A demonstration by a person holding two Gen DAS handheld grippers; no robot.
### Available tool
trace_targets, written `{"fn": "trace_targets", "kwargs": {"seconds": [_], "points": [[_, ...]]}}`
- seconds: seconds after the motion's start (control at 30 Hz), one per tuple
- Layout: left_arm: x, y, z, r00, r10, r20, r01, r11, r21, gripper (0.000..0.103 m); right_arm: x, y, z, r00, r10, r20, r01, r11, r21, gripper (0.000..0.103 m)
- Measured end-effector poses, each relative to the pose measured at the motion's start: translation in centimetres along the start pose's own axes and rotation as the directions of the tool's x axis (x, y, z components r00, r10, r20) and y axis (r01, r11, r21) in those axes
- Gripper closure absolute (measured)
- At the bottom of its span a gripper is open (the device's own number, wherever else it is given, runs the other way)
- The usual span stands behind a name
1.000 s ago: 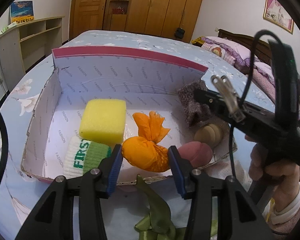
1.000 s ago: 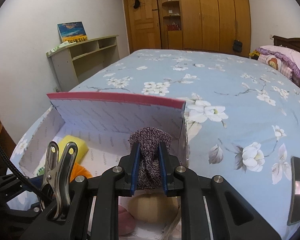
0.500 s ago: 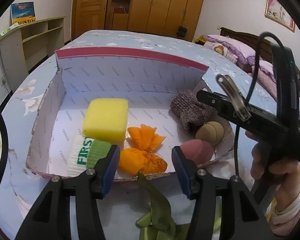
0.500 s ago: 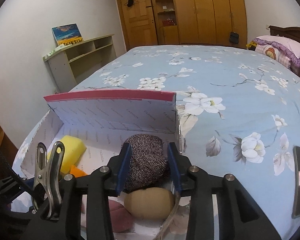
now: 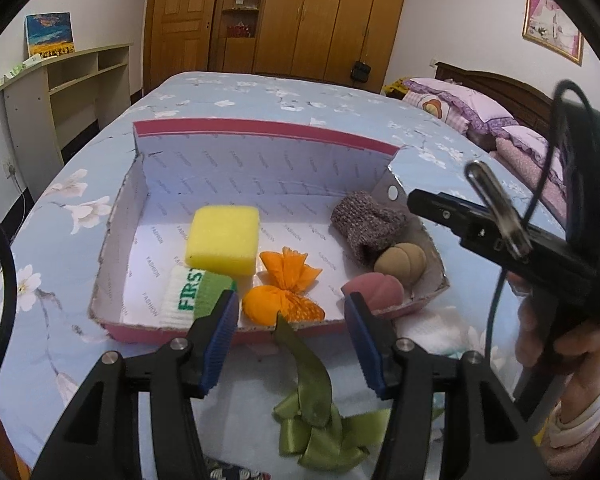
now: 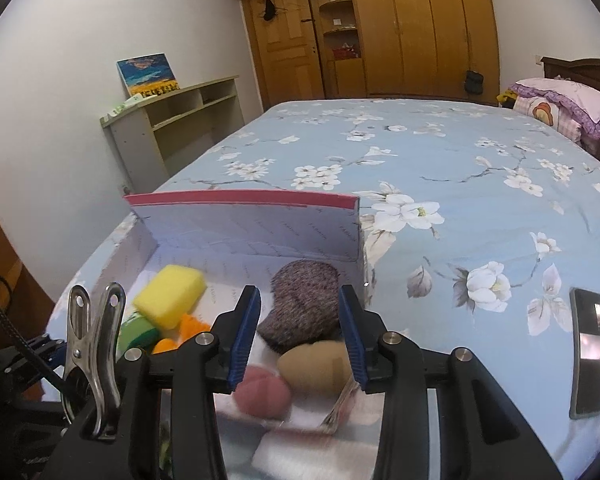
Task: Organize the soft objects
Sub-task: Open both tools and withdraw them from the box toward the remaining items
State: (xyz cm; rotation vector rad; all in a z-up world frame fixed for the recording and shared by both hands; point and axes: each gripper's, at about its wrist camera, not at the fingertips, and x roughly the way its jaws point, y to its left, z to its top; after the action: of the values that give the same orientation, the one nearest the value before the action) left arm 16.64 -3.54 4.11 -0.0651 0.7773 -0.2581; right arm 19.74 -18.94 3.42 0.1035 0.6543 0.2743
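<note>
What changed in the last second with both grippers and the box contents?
Both let go: the left gripper opened off the orange pouch, the right gripper off the grey knit piece. Both now lie in the box, and the grippers have backed off. Yellow sponge and green ribbon unchanged.
</note>
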Motion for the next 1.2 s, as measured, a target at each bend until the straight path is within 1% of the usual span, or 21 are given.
{"fn": "trace_targets", "kwargs": {"seconds": [0.17, 0.33, 0.63, 0.9, 1.2], "points": [[-1.2, 0.3, -0.8, 1.000, 0.005, -0.003, -0.005, 1.000, -0.001, 0.045, -1.8, 0.8, -1.3, 1.000, 0.016, 0.001, -0.016, 1.000, 0.001, 0.060], [-2.4, 0.6, -1.7, 1.000, 0.008, -0.004, -0.008, 1.000, -0.010, 0.045, -3.1, 1.6, -2.9, 0.999, 0.032, -0.015, -0.032, 0.999, -0.001, 0.060], [-4.0, 1.3, -3.6, 1.000, 0.012, -0.020, -0.013, 1.000, -0.028, 0.045, -5.1, 2.3, -5.9, 0.999, 0.027, -0.037, -0.026, 0.999, 0.024, 0.060], [-5.4, 1.2, -5.6, 0.999, 0.000, -0.041, -0.001, 1.000, -0.028, 0.045, -5.9, 2.8, -8.0, 0.998, 0.017, -0.054, -0.016, 1.000, 0.018, 0.060], [-6.4, 0.7, -8.3, 0.997, -0.001, -0.078, 0.000, 1.000, -0.020, 0.045, -6.5, 2.2, -9.5, 0.997, 0.013, -0.074, -0.009, 0.999, 0.053, 0.060]]}}
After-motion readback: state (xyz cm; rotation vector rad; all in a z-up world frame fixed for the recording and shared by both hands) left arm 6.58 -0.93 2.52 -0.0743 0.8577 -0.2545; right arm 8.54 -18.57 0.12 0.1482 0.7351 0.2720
